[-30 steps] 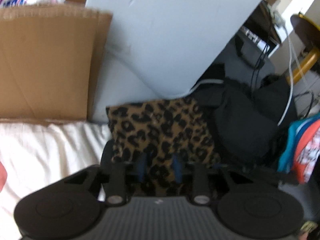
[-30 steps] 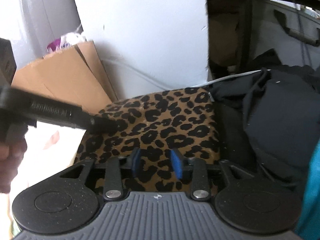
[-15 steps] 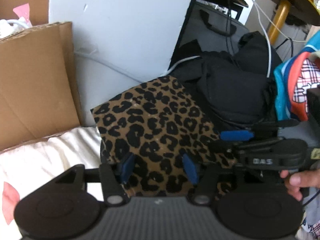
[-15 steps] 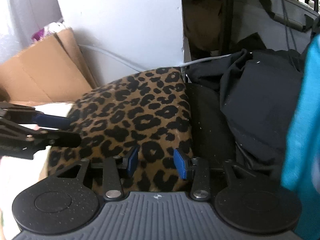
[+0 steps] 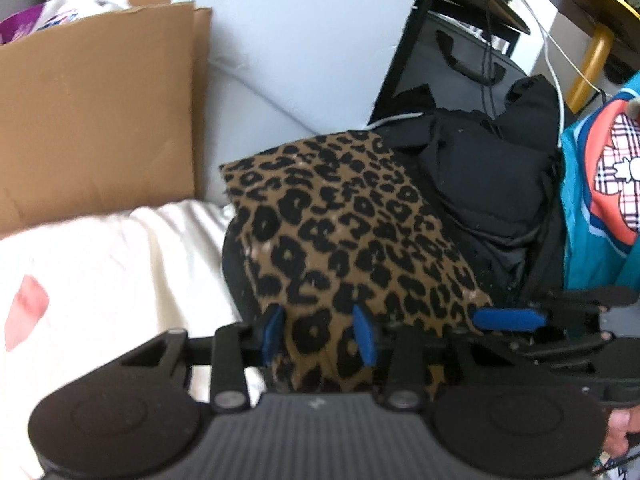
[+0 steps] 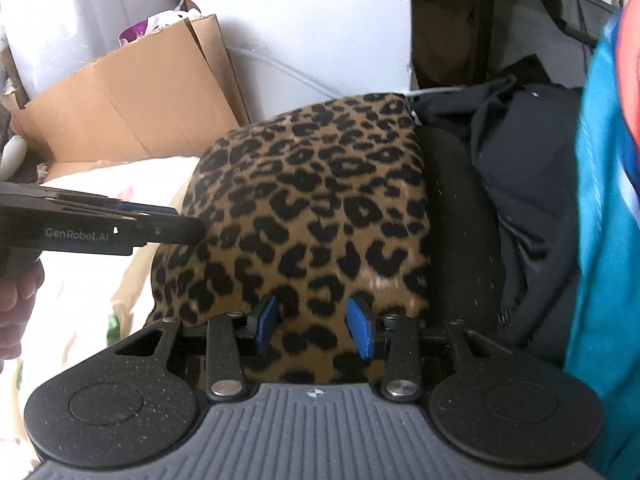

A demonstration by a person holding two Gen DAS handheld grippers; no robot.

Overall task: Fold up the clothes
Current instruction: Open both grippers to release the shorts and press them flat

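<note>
In the left wrist view, the left hand-held gripper pointed down at the near edge of the leopard-print garment, which lay folded on a dark cushion just ahead. Its blue pads stood partly apart, astride a ridge of the printed cloth; its jaws had just been closing a little with that cloth between them, but whether the pads pressed on it could not be told. The garment ran away from the gripper toward the white wall, its long axis slanting up and to the left. The right hand-held gripper came in from the right, its blue pad level with the garment's right edge, so both grippers sat equally close to the near hem. The near hem itself was hidden under the gripper body. A black pile of clothes lay beside the garment on the right, and a white bedsheet on the left.

In the right wrist view, the right hand-held gripper sat with jaws about half open over the same near edge of the leopard-print garment; cloth showed between the pads, yet contact was unclear. The left hand-held gripper reached in from the left, its tip touching or just beside the garment's left side. A teal garment cut off the right of the view, and the cushion under the print was mostly hidden.
</note>
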